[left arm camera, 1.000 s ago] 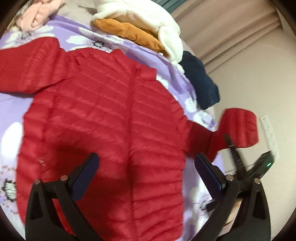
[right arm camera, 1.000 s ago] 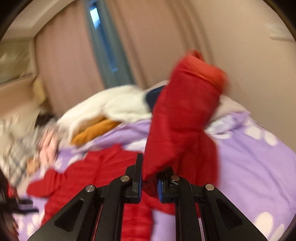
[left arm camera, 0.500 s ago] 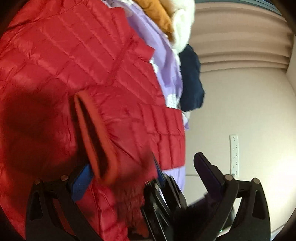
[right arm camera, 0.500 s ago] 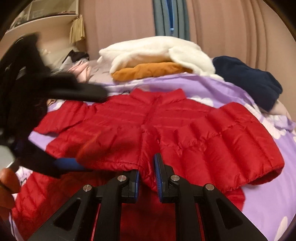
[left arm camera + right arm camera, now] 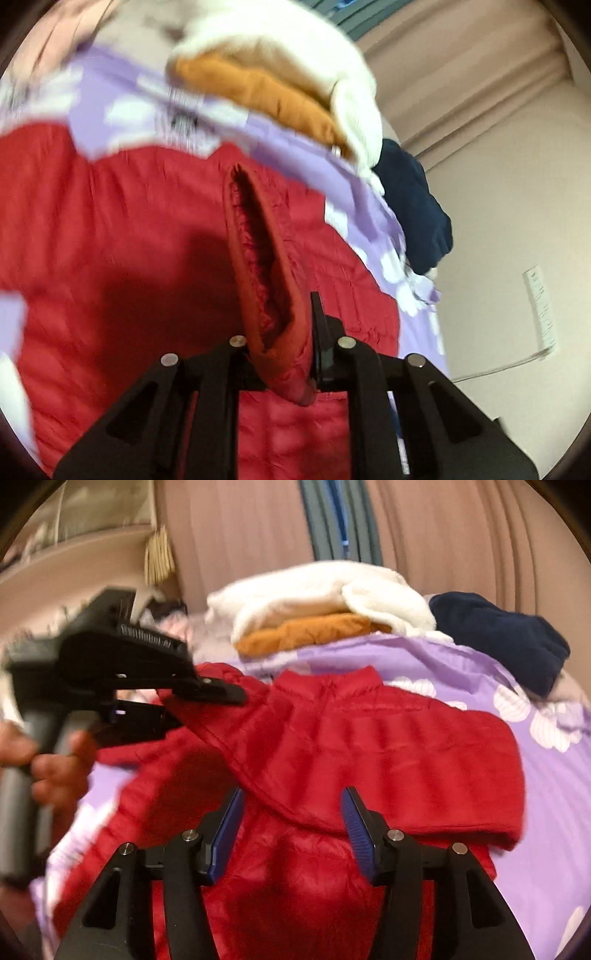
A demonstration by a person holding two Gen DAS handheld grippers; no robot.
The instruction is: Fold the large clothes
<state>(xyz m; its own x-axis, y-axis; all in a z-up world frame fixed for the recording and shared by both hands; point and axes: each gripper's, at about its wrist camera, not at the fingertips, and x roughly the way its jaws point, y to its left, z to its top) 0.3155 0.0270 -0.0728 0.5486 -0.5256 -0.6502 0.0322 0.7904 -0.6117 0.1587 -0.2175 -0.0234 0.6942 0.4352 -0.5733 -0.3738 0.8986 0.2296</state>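
Note:
A red quilted puffer jacket lies spread on a purple flowered bed cover, one sleeve folded across its chest. My left gripper is shut on the sleeve cuff and holds it above the jacket body. The left gripper also shows in the right wrist view, gripping the sleeve at the left. My right gripper is open and empty, just above the folded sleeve's edge.
A white fleece lies on an orange garment at the far side of the bed, a navy garment to their right. Curtains hang behind. A wall with a power strip is at the right.
My right gripper has opened and let go of the sleeve. My left gripper has shut on the sleeve cuff and holds it over the jacket.

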